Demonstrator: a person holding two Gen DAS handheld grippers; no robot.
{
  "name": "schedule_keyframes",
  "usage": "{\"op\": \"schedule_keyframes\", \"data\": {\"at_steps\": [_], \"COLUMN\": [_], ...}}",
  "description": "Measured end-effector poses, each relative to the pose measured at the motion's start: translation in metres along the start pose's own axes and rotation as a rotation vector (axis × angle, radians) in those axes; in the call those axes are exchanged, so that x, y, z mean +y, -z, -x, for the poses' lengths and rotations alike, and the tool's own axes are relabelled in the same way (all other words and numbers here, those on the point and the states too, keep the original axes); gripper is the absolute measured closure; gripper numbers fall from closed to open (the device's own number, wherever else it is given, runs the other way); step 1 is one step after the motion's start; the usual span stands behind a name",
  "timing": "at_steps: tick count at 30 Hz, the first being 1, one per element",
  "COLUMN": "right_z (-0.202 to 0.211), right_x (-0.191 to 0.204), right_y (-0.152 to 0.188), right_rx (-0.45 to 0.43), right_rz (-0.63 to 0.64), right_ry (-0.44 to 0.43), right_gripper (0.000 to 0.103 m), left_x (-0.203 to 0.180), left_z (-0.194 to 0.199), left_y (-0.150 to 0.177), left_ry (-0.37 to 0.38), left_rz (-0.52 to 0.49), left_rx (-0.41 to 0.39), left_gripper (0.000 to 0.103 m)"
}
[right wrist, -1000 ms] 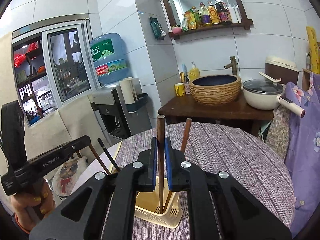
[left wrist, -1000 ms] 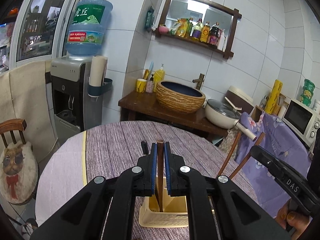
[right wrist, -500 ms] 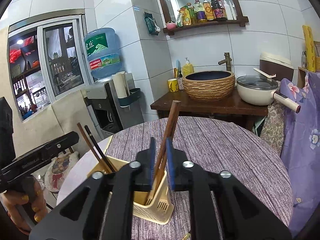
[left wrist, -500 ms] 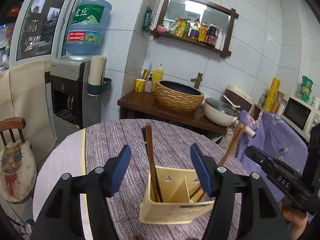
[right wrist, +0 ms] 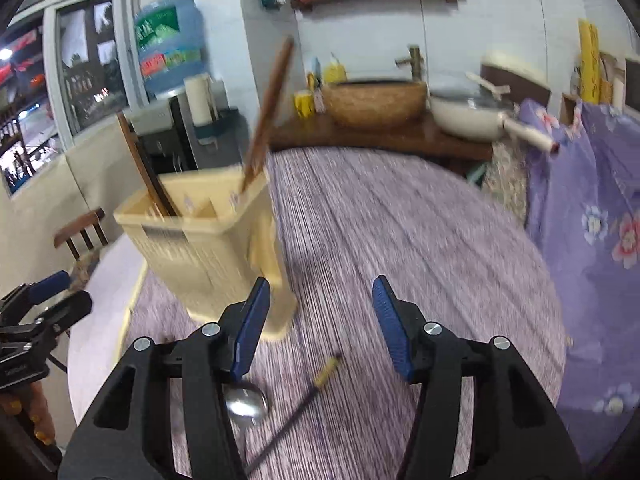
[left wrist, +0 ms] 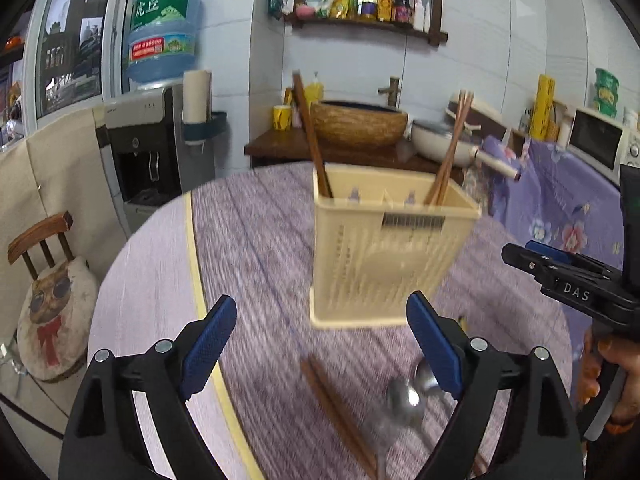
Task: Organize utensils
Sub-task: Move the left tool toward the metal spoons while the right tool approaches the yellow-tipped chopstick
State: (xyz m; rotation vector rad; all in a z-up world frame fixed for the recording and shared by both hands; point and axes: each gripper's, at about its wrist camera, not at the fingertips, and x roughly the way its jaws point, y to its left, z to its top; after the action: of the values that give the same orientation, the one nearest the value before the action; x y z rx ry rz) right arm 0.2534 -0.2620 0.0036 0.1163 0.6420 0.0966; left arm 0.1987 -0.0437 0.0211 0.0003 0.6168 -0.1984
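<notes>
both jaws wide open, holder on the desk

the left gripper (left wrist: 320, 336) hung above the round desk (left wrist: 256, 240) with its jaws spread wide and nothing between them. the right gripper (right wrist: 320, 320) was likewise wide open and empty. the cream utensil holder (left wrist: 384, 256) stood upright on the purple cloth, ahead of both grippers. brown chopsticks (left wrist: 310, 136) leaned in its left compartment and another pair (left wrist: 450, 152) in its right one. on the desk near the grippers lay loose chopsticks (left wrist: 336, 412), two metal spoons (left wrist: 404, 396) and a dark, yellow-tipped utensil (right wrist: 296, 408), blurred
</notes>
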Motion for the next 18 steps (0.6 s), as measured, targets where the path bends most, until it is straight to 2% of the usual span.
{"op": "schedule_keyframes", "data": {"at_steps": [3,5,8,14,18], "right_z": [-0.016,-0.023,-0.032,-0.044,-0.051], "right_x": [-0.007,-0.007,-0.007,0.003,0.007], "right_y": [0.029,0.044,0.058,0.068,0.068], "right_rx": [0.094,0.133,0.171,0.213,0.238], "right_rz": [-0.039,-0.047,-0.067,-0.058,-0.050], "right_ry": [-0.003,0.006,-0.002,-0.002,0.008], "right_gripper": [0.050,0.054,0.058,0.064,0.067], "left_x": [0.004,0.008,0.012,0.020,0.013], "left_z": [-0.008,-0.017,-0.027,-0.035,-0.029], "left_y": [0.022,0.035,0.049,0.063,0.069], "left_ry": [-0.011,-0.021,-0.018,-0.035,-0.022], "left_rz": [0.016,0.027,0.054,0.095,0.069], "left_rx": [0.059,0.110,0.161,0.206,0.206], "left_gripper": [0.022,0.030,0.036,0.044,0.045]}}
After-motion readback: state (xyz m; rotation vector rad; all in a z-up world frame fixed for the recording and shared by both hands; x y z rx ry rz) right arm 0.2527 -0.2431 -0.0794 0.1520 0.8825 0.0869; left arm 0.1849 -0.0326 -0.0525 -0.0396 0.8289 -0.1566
